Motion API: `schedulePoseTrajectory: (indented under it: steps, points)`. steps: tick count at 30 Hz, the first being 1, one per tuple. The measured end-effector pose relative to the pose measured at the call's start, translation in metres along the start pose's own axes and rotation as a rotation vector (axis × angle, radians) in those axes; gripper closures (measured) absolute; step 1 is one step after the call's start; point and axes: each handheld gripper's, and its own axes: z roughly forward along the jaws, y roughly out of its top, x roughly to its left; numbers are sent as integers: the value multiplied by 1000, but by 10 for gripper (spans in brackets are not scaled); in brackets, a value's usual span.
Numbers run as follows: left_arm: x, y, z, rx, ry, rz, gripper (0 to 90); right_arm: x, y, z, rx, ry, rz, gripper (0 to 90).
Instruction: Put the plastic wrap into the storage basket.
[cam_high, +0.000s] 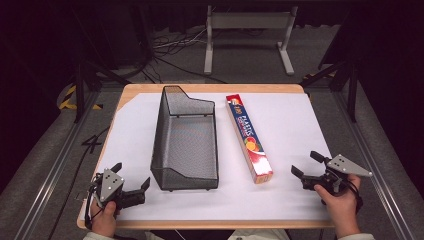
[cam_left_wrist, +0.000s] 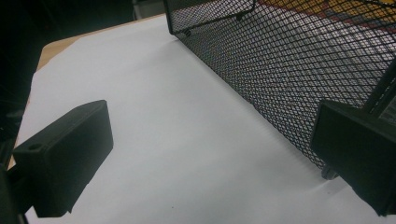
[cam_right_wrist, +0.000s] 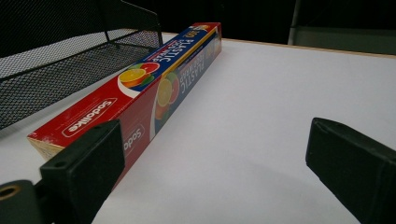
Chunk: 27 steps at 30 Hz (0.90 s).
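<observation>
Standing wide apart with nothing between them, the jaws of the right gripper (cam_high: 306, 164) point toward the near end of the plastic wrap box (cam_high: 248, 137), which lies lengthwise on the white table (cam_high: 295, 125) just right of the wire mesh basket (cam_high: 186, 142). The left gripper (cam_high: 131, 176), jaws likewise wide and empty, rests near the basket's near left corner.

high view: above the near edge, looking forward and down over the whole table (cam_high: 300, 130). left gripper view: low, close beside the mesh tray (cam_left_wrist: 289, 60). right gripper view: low, close along the plastic wrap box (cam_right_wrist: 154, 88). both gripper views share the tray.
</observation>
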Motion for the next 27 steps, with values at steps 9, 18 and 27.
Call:
schedulePoseTrajectory:
  steps: [9,18,27]
  points:
    - [3,2,-1,-17,-1,-16,1,2,1,-3,6,-7,-24,62]
    - [1,2,0,-12,-2,-4,0,10,16,-3,43,-32,-79,65]
    - [-2,2,0,-2,0,9,1,15,47,-2,63,5,-67,93]
